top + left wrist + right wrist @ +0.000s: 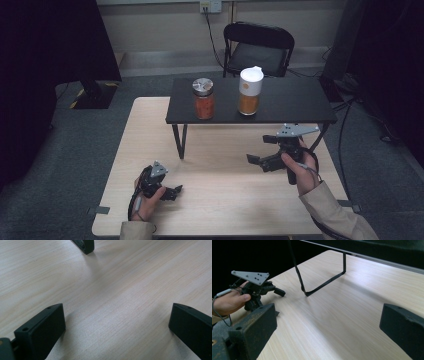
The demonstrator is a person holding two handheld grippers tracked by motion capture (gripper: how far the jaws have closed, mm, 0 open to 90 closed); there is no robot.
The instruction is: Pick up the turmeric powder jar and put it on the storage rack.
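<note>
Nearest, the left tool [172, 191] rests low on the surface [225, 200], jaws apart with bare wood between them. The right tool [260, 152] hovers a little farther in, jaws also wide and empty. Beyond, on the black shelf [300, 107], stand one jar [203, 98] and one bottle [249, 91], near each other but apart. To reach well, I judge the right tool should rise above the shelf edge, approach the bottle level, and close below its white cap. Two tools, two containers.
</note>
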